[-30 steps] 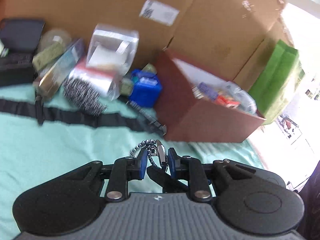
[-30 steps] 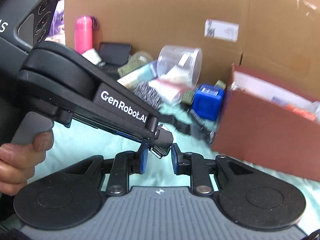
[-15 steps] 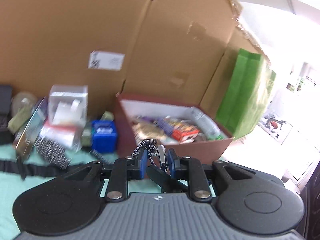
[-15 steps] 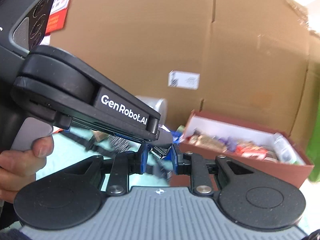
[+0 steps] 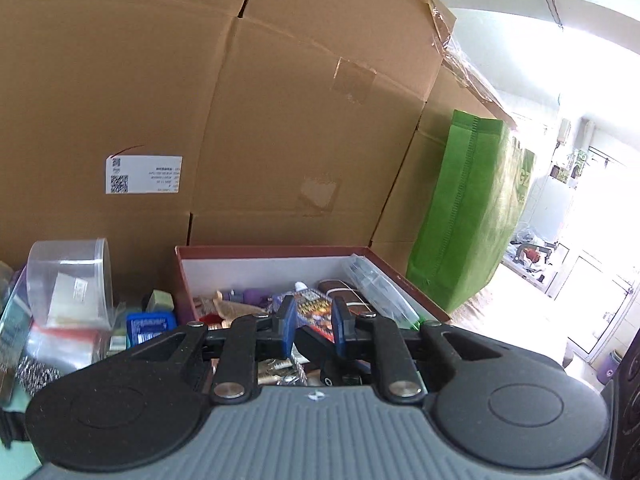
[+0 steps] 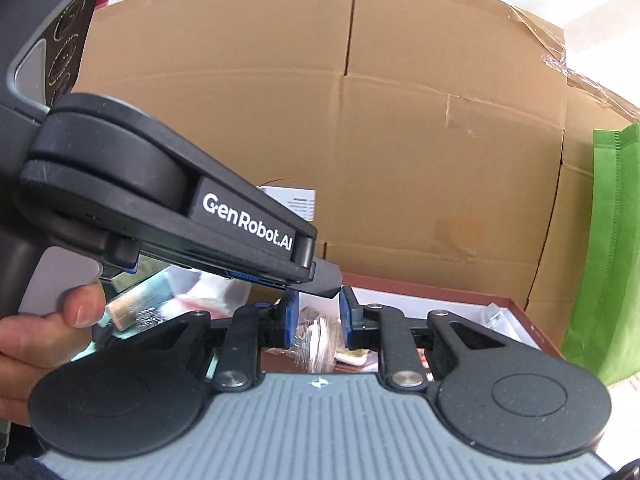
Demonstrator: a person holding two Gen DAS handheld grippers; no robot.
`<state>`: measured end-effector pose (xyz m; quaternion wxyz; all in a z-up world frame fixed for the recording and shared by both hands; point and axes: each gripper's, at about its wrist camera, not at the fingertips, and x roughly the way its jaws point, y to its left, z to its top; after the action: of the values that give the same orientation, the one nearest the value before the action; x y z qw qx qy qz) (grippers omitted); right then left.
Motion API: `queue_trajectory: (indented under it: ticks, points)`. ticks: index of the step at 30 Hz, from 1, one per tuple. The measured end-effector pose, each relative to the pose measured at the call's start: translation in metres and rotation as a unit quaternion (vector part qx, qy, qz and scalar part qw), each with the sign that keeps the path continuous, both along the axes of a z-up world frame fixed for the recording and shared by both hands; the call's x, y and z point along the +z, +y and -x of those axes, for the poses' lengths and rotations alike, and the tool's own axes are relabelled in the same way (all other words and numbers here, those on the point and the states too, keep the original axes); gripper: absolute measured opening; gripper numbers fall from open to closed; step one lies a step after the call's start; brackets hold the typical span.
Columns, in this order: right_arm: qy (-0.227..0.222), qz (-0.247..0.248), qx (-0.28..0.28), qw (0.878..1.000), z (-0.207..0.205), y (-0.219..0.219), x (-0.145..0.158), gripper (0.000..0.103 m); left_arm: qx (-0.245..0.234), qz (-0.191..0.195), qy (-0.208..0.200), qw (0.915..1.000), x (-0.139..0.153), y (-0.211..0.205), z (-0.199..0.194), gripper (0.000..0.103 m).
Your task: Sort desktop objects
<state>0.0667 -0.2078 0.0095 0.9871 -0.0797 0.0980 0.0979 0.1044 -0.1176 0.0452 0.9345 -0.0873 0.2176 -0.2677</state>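
My left gripper (image 5: 313, 326) is open and empty above the near part of a reddish-brown box (image 5: 280, 249) with a white inside, filled with small packets and bottles. The metal watch is no longer between its pads; a metal bit lies in the box below the fingers, partly hidden. My right gripper (image 6: 318, 320) is open and empty, just in front of the same box (image 6: 440, 286). The left gripper's black body (image 6: 172, 200), marked GenRobot.AI, crosses the right wrist view from the left, its tip close above the right fingers.
Large cardboard boxes (image 5: 280, 120) stand behind the red box. A green fabric bag (image 5: 464, 216) stands to its right. A clear plastic tub (image 5: 68, 280), a blue box (image 5: 151, 325), a foil pack and a wire scrubber lie to its left on a mint cloth.
Both grippers rose and moved right, over the red box. The left gripper opened and let go of the metal watch. The right gripper's jaws stand a little wider.
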Motion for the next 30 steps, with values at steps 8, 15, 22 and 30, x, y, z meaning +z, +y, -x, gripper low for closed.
queue_trajectory:
  ticks: [8,15,22,30]
  points:
    - [0.015,-0.004,-0.021,1.0,-0.049,-0.016,-0.012,0.02,0.007,0.036,0.026,0.999,-0.016,0.014,-0.042,0.032]
    - [0.055,-0.006,-0.04,0.998,-0.024,-0.041,-0.031,0.025,0.0,0.005,0.032,0.9995,-0.033,0.037,-0.014,0.056]
    - [0.148,-0.004,0.011,0.989,0.025,-0.029,-0.072,0.039,-0.034,-0.018,0.074,0.9965,-0.062,0.035,0.012,0.059]
    - [0.221,-0.024,0.046,0.974,0.042,-0.009,-0.108,0.049,-0.084,-0.044,0.145,0.9849,-0.102,0.015,0.017,0.059]
